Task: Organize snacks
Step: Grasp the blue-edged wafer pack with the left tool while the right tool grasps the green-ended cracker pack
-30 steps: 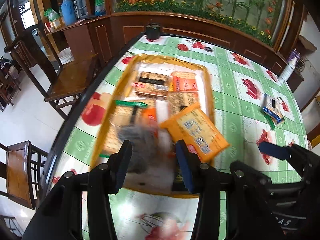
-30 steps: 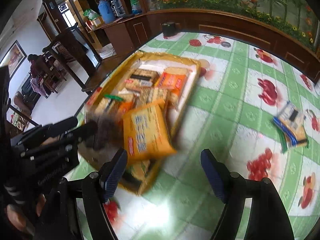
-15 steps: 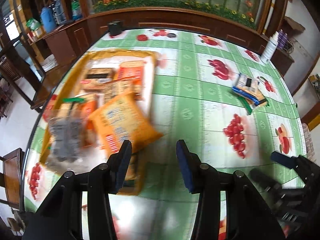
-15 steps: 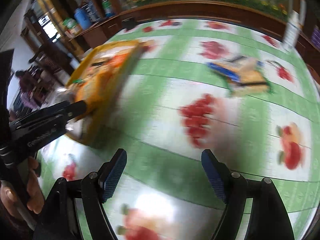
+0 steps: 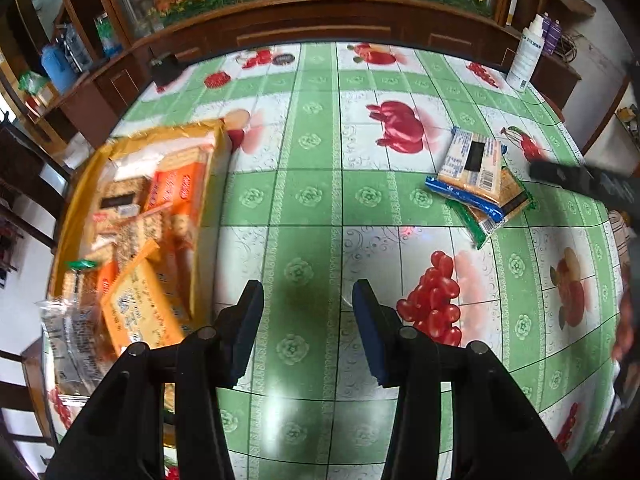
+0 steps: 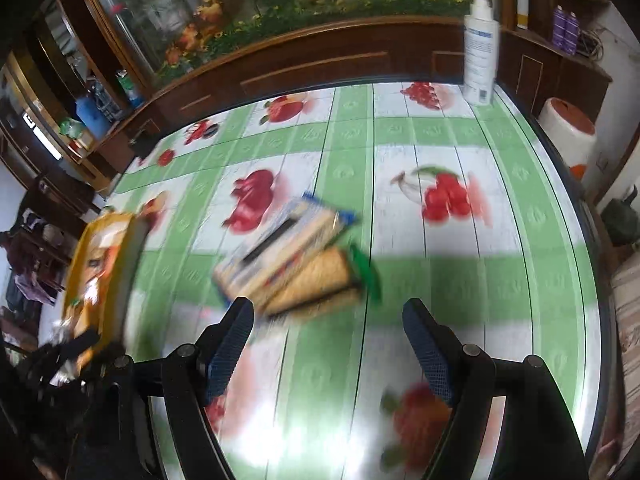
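Note:
A yellow tray at the table's left holds several snack packs, among them an orange pack leaning on its near edge. Two stacked snack packs lie loose on the tablecloth at the right; the right wrist view shows them blurred. My left gripper is open and empty over bare tablecloth, right of the tray. My right gripper is open and empty, wide apart, just short of the loose packs. The tray also shows at the left of the right wrist view.
The table has a green and white fruit-print cloth. A white spray bottle stands at the far right edge. A small black object sits at the far left corner. A wooden cabinet runs behind, with chairs at the left.
Both grippers swung right, away from the tray. The right gripper has come close to the two loose packs. Both stayed open and empty.

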